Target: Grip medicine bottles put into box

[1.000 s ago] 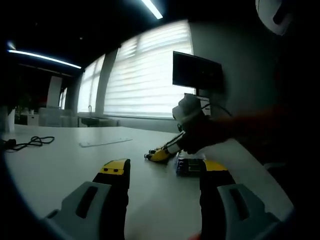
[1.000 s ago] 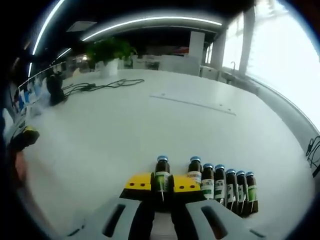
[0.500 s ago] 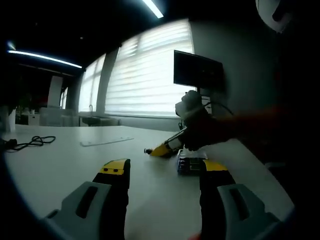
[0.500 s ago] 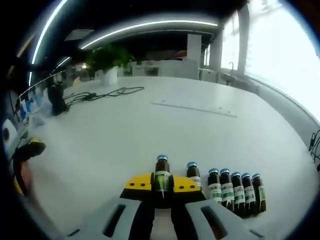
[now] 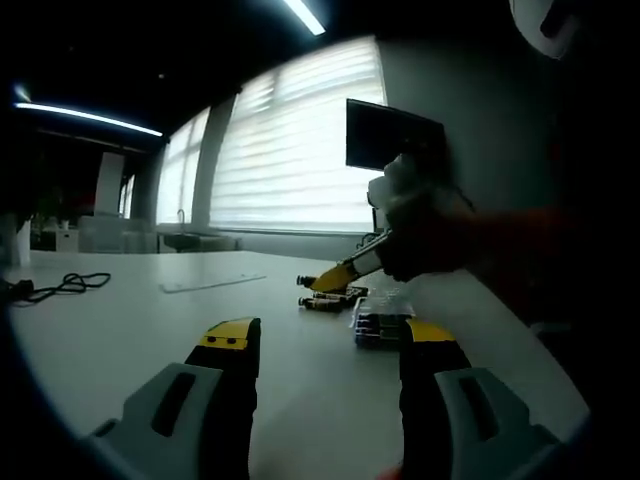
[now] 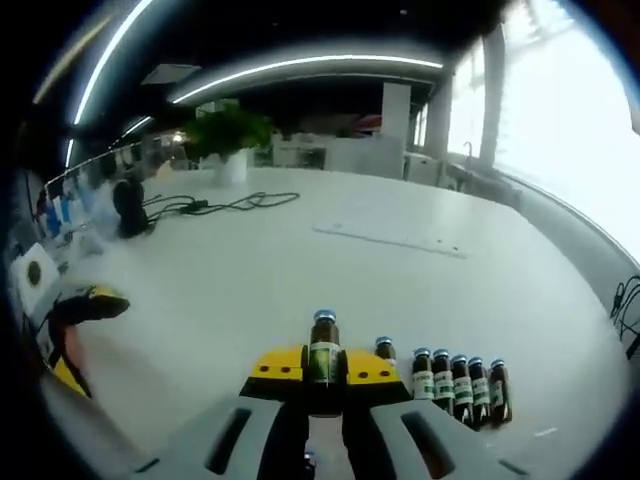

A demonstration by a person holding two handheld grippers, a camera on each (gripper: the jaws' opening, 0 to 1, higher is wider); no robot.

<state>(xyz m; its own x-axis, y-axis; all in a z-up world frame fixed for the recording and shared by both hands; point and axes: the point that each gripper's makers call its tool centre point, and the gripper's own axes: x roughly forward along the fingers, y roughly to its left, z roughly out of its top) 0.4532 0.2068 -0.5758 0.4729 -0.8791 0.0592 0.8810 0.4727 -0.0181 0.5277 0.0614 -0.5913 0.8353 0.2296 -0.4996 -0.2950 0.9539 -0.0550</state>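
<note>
My right gripper (image 6: 323,372) holds a bottle (image 6: 323,350) upright between its jaws; five bottles (image 6: 455,382) stand just right; left gripper (image 5: 325,345) jaws gape wide.

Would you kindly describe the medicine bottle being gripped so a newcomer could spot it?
On the white table, find the row of bottles. Left of it, one brown, blue-capped medicine bottle stands upright alone, clamped between the right hand-held gripper's yellow-tipped jaws.

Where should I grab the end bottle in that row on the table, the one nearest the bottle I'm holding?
Grip the end bottle on its labelled body below the blue cap, from above. It stands upright, its neighbour close on one side, so set the jaws across the row's front and back.
</note>
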